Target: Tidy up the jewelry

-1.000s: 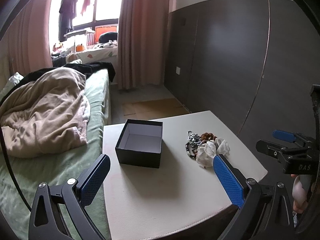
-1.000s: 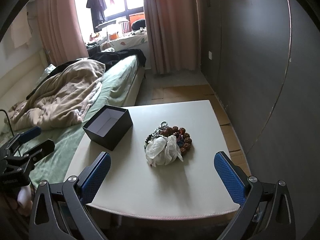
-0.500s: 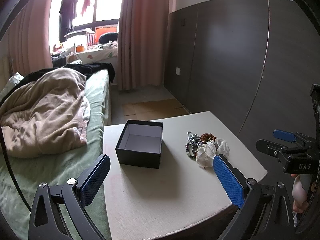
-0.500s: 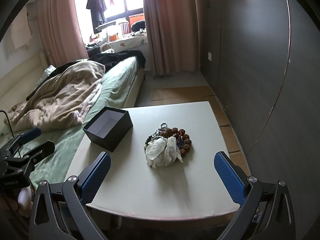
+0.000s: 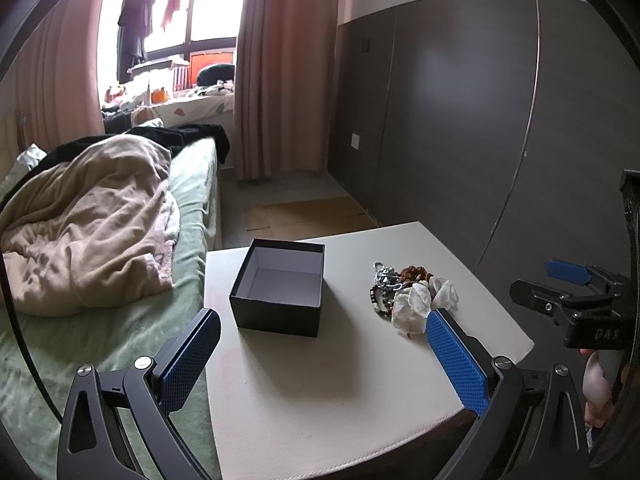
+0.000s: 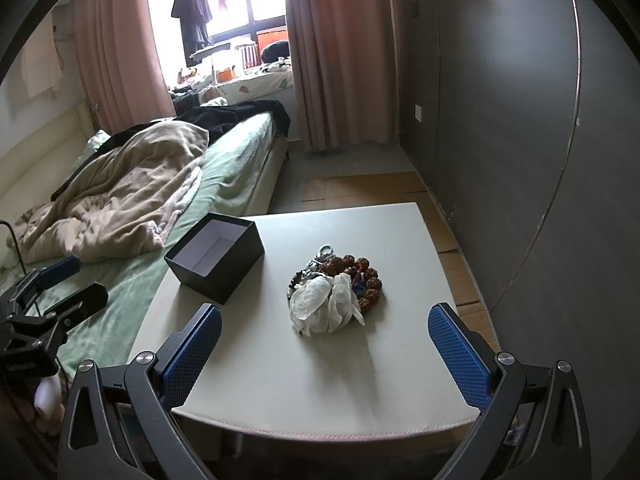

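With both grippers' fingers [image 6: 192, 350] held wide and empty, the tangled jewelry pile [image 6: 334, 294] (beside the open black box [image 6: 216, 256] on the desk [image 6: 280, 380]) could be snagged and dragged whole.

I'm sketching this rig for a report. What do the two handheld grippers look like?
Both look alike: matte black angular frames with triangular cut-outs and silver screws. The left gripper and right gripper each carry two flat fingers faced with blue, dot-textured pads. Seen from the side in the left view, the right gripper's body bears pale lettering that is too blurred to read. No cables or sleeves show.
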Available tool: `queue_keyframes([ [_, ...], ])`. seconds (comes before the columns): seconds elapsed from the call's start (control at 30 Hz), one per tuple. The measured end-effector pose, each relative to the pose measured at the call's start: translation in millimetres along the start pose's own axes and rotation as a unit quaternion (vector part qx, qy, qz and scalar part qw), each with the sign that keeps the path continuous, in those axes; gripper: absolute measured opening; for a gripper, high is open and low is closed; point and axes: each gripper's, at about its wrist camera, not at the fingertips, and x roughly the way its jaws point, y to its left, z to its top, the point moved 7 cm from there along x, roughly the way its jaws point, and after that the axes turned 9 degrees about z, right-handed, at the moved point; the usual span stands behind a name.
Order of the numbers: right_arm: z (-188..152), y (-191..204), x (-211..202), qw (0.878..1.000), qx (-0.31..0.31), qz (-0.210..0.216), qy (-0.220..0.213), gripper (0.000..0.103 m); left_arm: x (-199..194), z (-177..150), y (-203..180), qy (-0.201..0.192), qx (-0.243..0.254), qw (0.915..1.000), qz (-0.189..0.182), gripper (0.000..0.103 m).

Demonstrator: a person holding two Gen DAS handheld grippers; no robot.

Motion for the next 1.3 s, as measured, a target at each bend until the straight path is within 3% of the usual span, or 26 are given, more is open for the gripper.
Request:
queue_keyframes([
  [0.3, 3.5, -6.3, 0.8, 1.000, 0.012, 0.003, -0.004, 0.103, 11.8, 8.9, -5.5, 0.006, -0.026, 0.9996, -0.009, 0.102],
  [0.77, 10.3, -59.4, -3.3, 0.994, 0.109, -0.003, -0.017, 0.103, 45.6, 11.8, -50.8, 0.016, -0.015, 0.9988, -0.043, 0.102],
  [1.3, 9.9, -100.6, 9.8, 0.981, 0.196, 0.002, -0.007, 0.102, 93.4, -6.3, -102.0, 0.087, -0.003, 0.9910, -0.102, 0.079],
])
